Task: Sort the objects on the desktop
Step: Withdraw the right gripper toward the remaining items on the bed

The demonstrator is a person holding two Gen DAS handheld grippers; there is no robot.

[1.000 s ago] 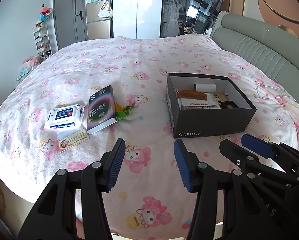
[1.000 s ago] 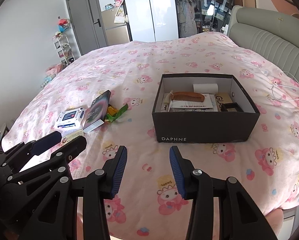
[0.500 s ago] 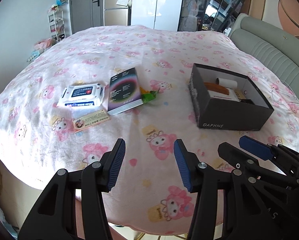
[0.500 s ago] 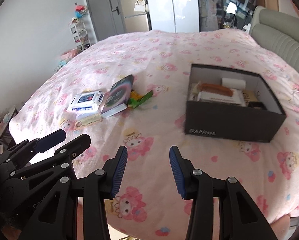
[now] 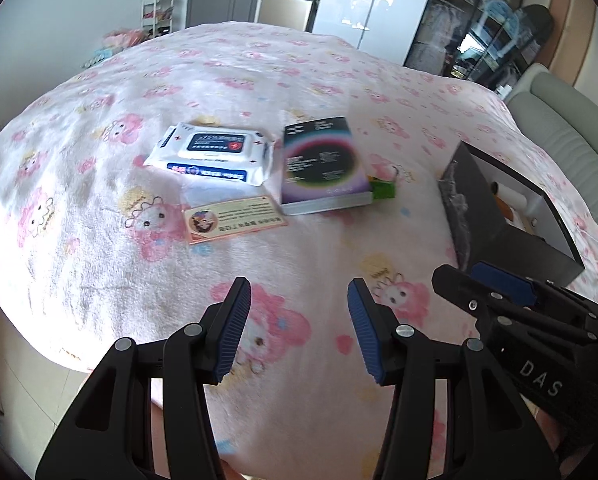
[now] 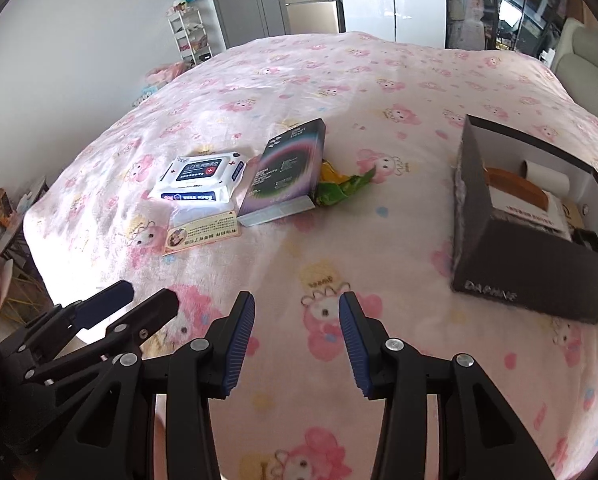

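On the pink bedspread lie a white wet-wipes pack (image 5: 211,154) (image 6: 199,176), a dark box with a rainbow ring (image 5: 323,164) (image 6: 285,172), a small printed card (image 5: 233,220) (image 6: 201,232) and a green wrapper (image 5: 383,190) (image 6: 343,188). A black DAPHNE shoebox (image 5: 499,228) (image 6: 515,256) stands open at the right, holding a brown comb, a white roll and papers. My left gripper (image 5: 299,328) is open and empty over the near bed edge, short of the card. My right gripper (image 6: 297,340) is open and empty beside it.
The bed's near edge drops off just below both grippers. A grey padded headboard (image 5: 571,128) runs along the right. Wardrobes, a door and a small shelf rack (image 6: 189,30) stand beyond the far side of the bed.
Both grippers have swung left and moved closer to the wipes, box and card; the shoebox has slid toward the right edge of both views. Both stay open.
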